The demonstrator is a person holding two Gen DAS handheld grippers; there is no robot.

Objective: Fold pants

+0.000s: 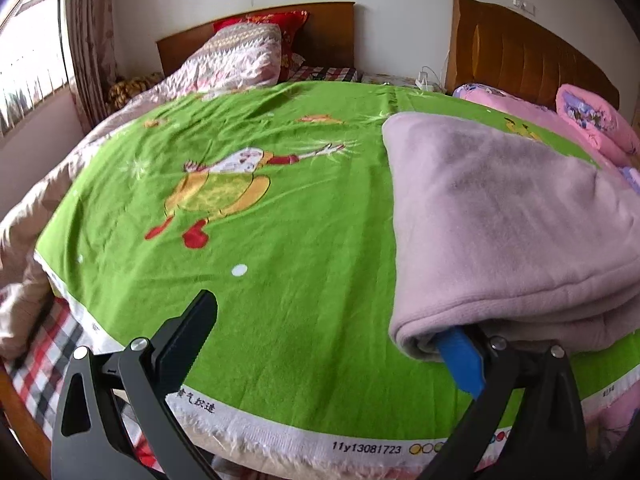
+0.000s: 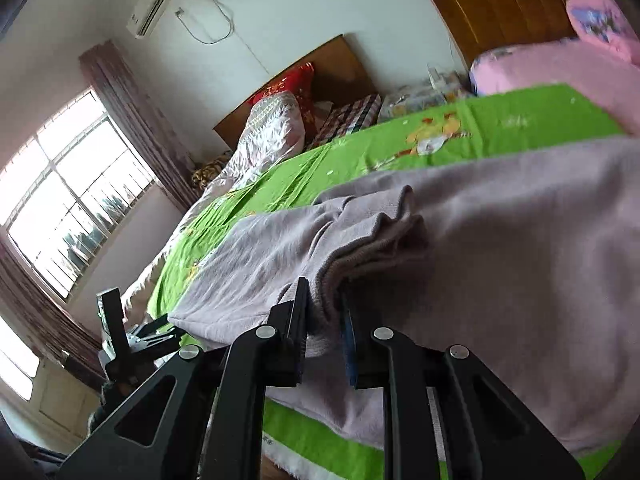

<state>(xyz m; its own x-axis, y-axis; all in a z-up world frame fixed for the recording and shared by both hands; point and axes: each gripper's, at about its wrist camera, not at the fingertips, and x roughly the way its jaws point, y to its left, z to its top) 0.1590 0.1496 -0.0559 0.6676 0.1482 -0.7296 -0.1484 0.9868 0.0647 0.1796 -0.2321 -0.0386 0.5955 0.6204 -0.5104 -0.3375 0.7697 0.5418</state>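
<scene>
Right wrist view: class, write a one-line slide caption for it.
Right tongs pinch a bunched edge of the mauve pants lying on the green sheet.

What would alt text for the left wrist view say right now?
Folded pale pink pants lie on a green cartoon-print sheet over a bed, filling the right side. The left gripper is wide open: its blue-padded finger is tucked under the pants' near folded edge, and the other finger hangs over bare sheet. A red pillow and wooden headboards stand behind.
</scene>
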